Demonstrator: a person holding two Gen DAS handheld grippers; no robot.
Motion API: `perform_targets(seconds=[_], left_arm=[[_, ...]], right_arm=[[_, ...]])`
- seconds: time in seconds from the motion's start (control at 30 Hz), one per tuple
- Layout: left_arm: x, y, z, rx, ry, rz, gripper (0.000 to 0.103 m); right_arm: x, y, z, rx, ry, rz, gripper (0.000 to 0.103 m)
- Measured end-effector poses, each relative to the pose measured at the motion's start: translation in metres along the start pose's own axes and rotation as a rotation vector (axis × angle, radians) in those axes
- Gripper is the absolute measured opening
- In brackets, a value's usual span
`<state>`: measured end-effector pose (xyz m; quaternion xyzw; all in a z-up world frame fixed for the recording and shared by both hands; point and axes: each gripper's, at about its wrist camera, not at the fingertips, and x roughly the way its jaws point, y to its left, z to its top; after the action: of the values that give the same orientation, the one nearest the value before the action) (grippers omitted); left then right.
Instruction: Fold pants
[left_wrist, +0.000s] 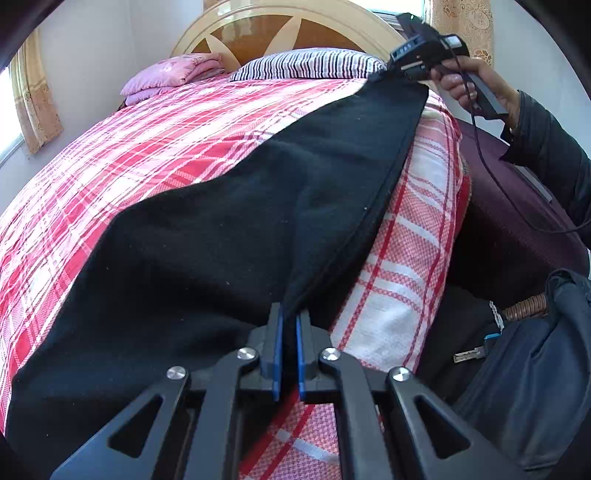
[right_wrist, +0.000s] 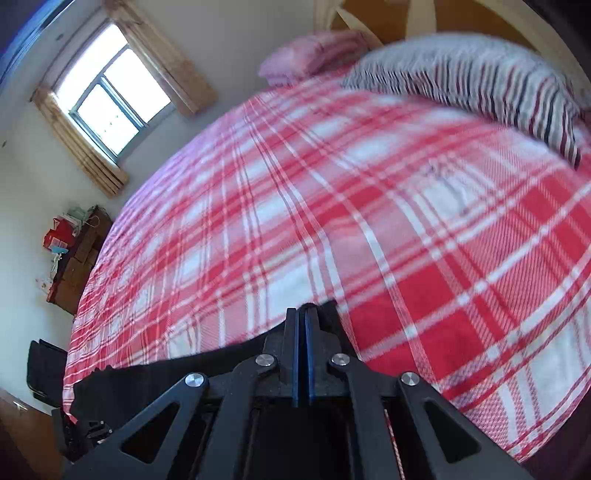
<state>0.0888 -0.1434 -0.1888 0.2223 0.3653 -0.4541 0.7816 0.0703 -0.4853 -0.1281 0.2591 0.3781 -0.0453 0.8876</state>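
Note:
Black pants lie stretched lengthwise along the right side of a bed with a red and white plaid cover. My left gripper is shut on the near end of the pants, at their right edge. My right gripper shows in the left wrist view at the far end, shut on the pants' far corner near the pillow. In the right wrist view my right gripper is shut on black cloth, which trails back to the lower left over the plaid cover.
A striped pillow and a folded pink blanket lie at the headboard. A dark maroon seat and a dark blue bag stand right of the bed. A window and a cluttered wooden cabinet are beyond the bed's far side.

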Motion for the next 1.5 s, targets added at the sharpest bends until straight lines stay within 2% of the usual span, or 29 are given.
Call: perform_targets(seconds=[0.07,0.13,0.3,0.33,0.4,0.43,0.47,0.57,0.7,0.73,0.77,0.8,1.03,1.1,1.13,1.17,1.2,1.27,1.3,1.37,1.43,1.5], left_arm=[[0.000,0.000,0.000,-0.007,-0.004,0.002,0.007],[0.000,-0.002,0.002,-0.004,-0.008,0.004,0.007],[0.003,-0.008,0.002,0.012,-0.007,0.007,0.007],[0.002,-0.007,0.002,0.010,-0.008,0.007,0.007],[0.001,-0.005,0.002,0.002,-0.014,0.003,0.007],[0.000,-0.005,0.002,-0.001,-0.015,0.003,0.007],[0.000,-0.005,0.002,-0.002,-0.018,0.003,0.007],[0.000,-0.005,0.003,-0.006,-0.024,0.005,0.007],[0.000,-0.005,0.004,-0.008,-0.025,0.007,0.007],[0.000,-0.005,0.004,-0.007,-0.025,0.007,0.007],[0.000,-0.005,0.004,-0.005,-0.025,0.006,0.007],[-0.001,-0.005,0.004,-0.003,-0.025,0.007,0.007],[-0.002,-0.009,0.001,0.013,-0.016,-0.002,0.008],[-0.013,-0.006,0.000,0.018,-0.044,0.015,0.010],[-0.024,-0.001,-0.002,0.007,-0.064,0.016,0.010],[-0.036,0.003,-0.004,-0.003,-0.086,0.028,0.011],[-0.054,0.012,-0.009,-0.014,-0.111,0.060,0.014],[-0.077,0.027,-0.019,-0.033,-0.121,0.132,0.015],[-0.093,0.042,-0.030,-0.056,-0.120,0.193,0.015],[-0.114,0.066,-0.050,-0.105,-0.108,0.275,0.015],[-0.136,0.102,-0.079,-0.190,-0.074,0.408,0.015],[-0.162,0.148,-0.118,-0.334,-0.042,0.547,0.015]], right_arm=[[-0.009,0.011,0.004,-0.040,-0.059,-0.018,0.002],[-0.007,0.017,0.007,-0.071,-0.079,-0.049,0.002],[0.023,0.002,0.004,-0.072,-0.028,-0.169,0.003],[0.022,-0.004,0.002,-0.058,-0.022,-0.165,0.003],[0.016,-0.010,-0.005,-0.034,-0.013,-0.171,0.014],[0.008,-0.010,-0.009,-0.034,-0.027,-0.207,0.034],[-0.003,-0.010,-0.015,-0.038,-0.049,-0.223,0.048],[-0.030,-0.014,-0.028,-0.012,-0.071,-0.193,0.049],[-0.047,-0.022,-0.048,0.034,-0.053,-0.123,0.048],[-0.046,-0.024,-0.054,0.040,-0.039,-0.105,0.040],[-0.042,-0.022,-0.057,0.033,-0.028,-0.098,0.012],[-0.037,-0.020,-0.060,0.015,-0.013,-0.106,0.006],[-0.030,-0.020,-0.064,-0.028,-0.028,-0.177,0.005],[-0.034,-0.018,-0.064,-0.035,-0.034,-0.184,0.014],[-0.037,-0.015,-0.064,-0.041,-0.044,-0.212,0.025],[-0.042,-0.012,-0.065,-0.052,-0.063,-0.236,0.036],[-0.047,-0.007,-0.065,-0.069,-0.090,-0.256,0.038],[-0.054,0.004,-0.067,-0.099,-0.126,-0.267,0.038],[-0.057,0.012,-0.068,-0.117,-0.139,-0.263,0.038],[-0.061,0.033,-0.071,-0.165,-0.161,-0.235,0.038],[-0.059,0.058,-0.076,-0.229,-0.168,-0.192,0.042],[-0.053,0.083,-0.083,-0.296,-0.165,-0.147,0.044]])
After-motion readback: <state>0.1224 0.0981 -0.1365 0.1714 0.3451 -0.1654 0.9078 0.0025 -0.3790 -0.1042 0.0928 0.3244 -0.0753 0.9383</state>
